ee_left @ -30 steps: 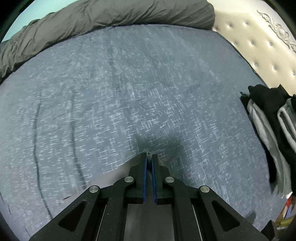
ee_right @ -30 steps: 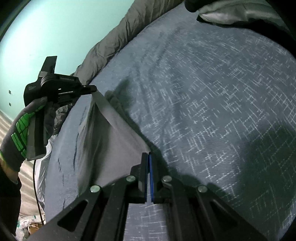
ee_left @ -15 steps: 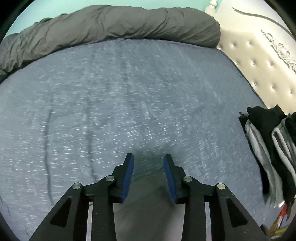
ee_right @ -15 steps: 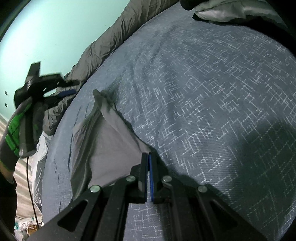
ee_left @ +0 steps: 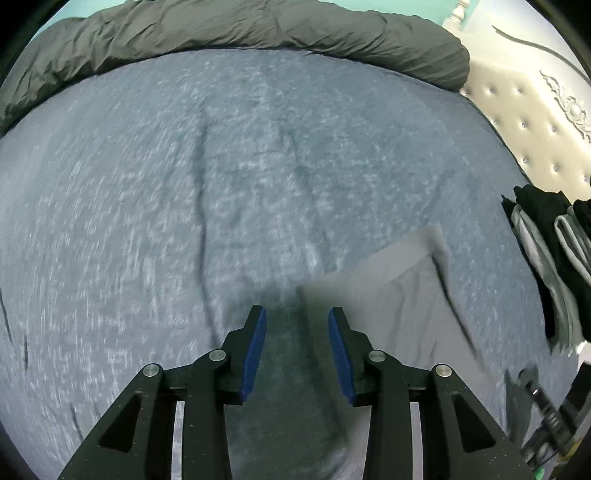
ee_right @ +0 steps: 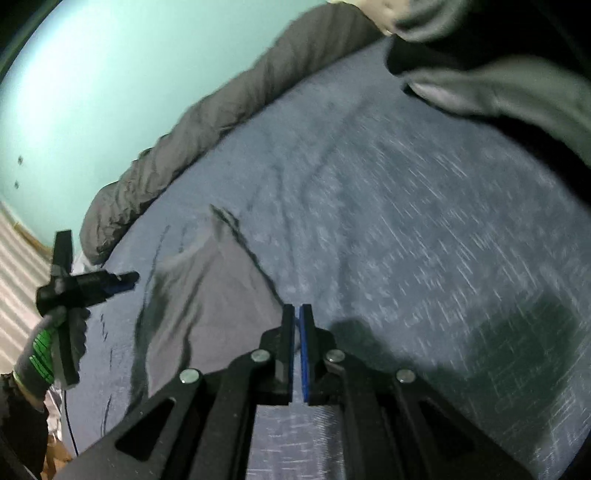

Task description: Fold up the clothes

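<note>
A grey garment (ee_left: 402, 295) lies flattened on the blue-grey bed sheet (ee_left: 184, 221), to the right of my left gripper (ee_left: 297, 314), which is open and empty above the sheet. In the right wrist view the same garment (ee_right: 207, 302) spreads to the left of my right gripper (ee_right: 297, 308). Its jaws are nearly closed at the garment's near corner; whether cloth is pinched between them is not clear. The left gripper (ee_right: 125, 278) shows there too, held by a gloved hand, apart from the garment.
A dark grey duvet (ee_left: 258, 33) is rolled along the far edge of the bed. A stack of black and grey folded clothes (ee_left: 546, 251) sits at the right by the padded headboard (ee_left: 524, 107). The clothes stack also shows in the right wrist view (ee_right: 498, 74).
My left gripper opened, let go of the garment's corner and drew back to the left. The garment dropped flat onto the sheet. My right gripper stayed shut at the near corner.
</note>
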The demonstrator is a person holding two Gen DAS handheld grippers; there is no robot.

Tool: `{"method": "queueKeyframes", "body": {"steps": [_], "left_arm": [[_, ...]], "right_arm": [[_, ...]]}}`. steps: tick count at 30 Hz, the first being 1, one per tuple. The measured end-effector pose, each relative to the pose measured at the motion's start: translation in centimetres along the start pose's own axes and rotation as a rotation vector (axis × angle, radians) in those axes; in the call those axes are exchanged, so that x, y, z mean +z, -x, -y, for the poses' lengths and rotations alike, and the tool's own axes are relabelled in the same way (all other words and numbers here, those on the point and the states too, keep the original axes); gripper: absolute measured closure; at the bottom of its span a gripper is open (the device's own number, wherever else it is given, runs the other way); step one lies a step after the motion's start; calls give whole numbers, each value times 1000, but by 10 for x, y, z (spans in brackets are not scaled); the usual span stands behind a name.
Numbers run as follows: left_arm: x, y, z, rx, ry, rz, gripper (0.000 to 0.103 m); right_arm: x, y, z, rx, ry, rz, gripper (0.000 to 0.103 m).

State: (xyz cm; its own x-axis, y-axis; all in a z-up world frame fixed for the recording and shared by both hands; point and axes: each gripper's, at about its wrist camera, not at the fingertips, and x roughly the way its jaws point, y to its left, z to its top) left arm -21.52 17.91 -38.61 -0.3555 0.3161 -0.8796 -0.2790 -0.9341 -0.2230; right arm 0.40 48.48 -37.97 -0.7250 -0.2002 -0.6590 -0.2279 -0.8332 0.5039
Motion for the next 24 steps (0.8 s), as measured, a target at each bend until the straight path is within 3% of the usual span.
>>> {"method": "queueKeyframes", "body": {"steps": [10,21,24], "left_arm": [[-19,-8,1,-25,19,-6,64],[-24,-24,8,-41,27,-16,64],[-26,-29,10,-41,20,-19,64]], "right_arm": [[35,-76,-77,68,246,-165,101],[49,-128,-72,14,304,-279,101],[55,-128,-59,-59,312,-259,101]]}}
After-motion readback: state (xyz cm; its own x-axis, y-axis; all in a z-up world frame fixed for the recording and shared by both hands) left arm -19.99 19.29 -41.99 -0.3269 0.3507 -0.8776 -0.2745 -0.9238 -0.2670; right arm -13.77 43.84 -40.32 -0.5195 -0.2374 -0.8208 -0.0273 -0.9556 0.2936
